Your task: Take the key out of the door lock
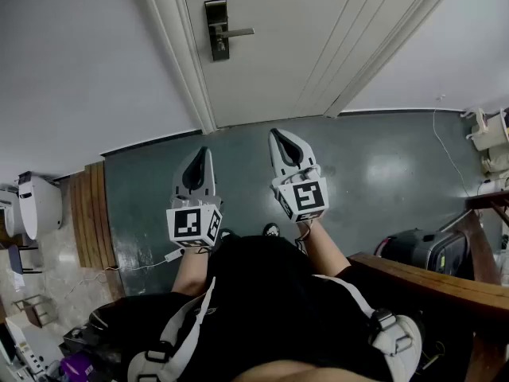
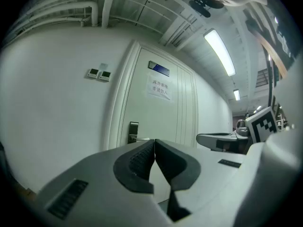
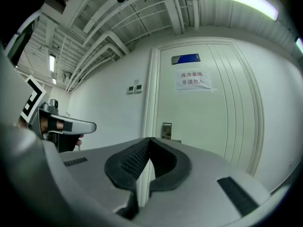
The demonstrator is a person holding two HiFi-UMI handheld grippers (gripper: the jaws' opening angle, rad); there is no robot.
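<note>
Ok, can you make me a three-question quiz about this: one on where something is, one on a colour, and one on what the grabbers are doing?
1. Where on the door is the lock?
A) near its left edge
B) in the middle
C) near its right edge

2. What colour is the door?
A) red
B) white
C) black

3. How are the jaws of the left gripper and the right gripper?
A) both wide open
B) one squeezing a cup
C) both closed, with nothing in them

Answers:
1 A: the lock plate sits right beside the door's left edge in every view.
2 B: the door is plain white.
3 C: each gripper view shows the jaws pressed together with nothing between them.
</note>
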